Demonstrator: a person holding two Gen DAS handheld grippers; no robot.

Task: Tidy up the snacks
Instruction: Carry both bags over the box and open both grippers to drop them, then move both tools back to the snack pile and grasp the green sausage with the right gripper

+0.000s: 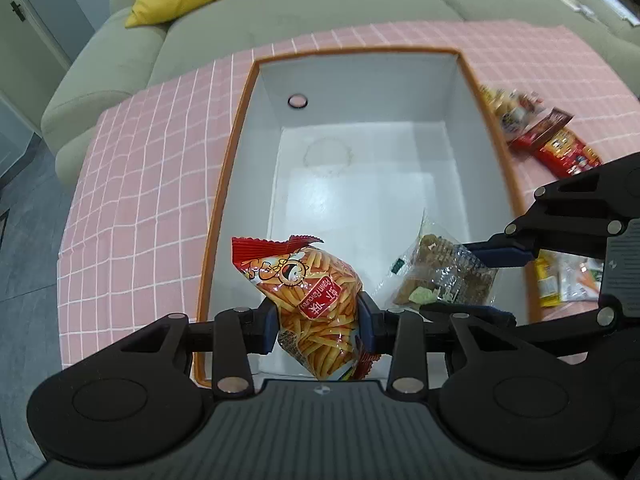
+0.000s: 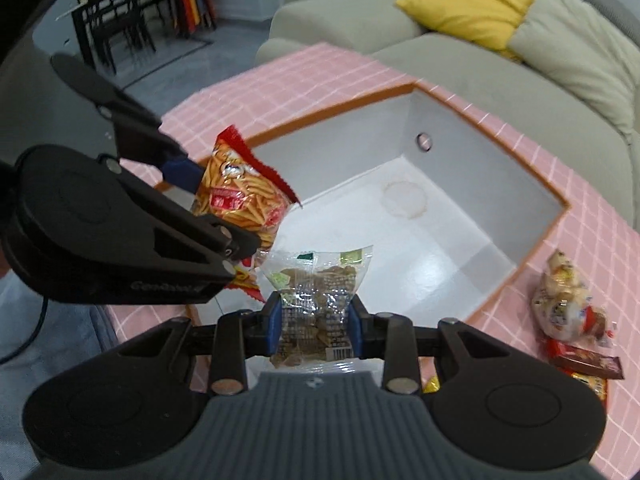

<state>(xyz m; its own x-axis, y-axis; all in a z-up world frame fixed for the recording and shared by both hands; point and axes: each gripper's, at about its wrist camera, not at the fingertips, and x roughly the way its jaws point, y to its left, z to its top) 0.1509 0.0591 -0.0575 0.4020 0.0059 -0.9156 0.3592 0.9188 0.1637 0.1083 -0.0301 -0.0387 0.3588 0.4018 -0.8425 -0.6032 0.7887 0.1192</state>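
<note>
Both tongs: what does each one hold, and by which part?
Left tongs pinch the red fries packet across its middle. Right tongs pinch the clear snack packet across its lower half.

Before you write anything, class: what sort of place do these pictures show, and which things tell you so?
Most likely a home living room: a grey-green sofa with a yellow cushion, a table under a pink checked cloth, and dark dining chairs in the background.

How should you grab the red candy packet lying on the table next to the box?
The red packet lies flat on the pink cloth, long and narrow, beside the box. Come from above and pinch across its narrow width near the middle; the long ends would flop. Another snack bag touches its far end, so stay clear of that end.
</note>
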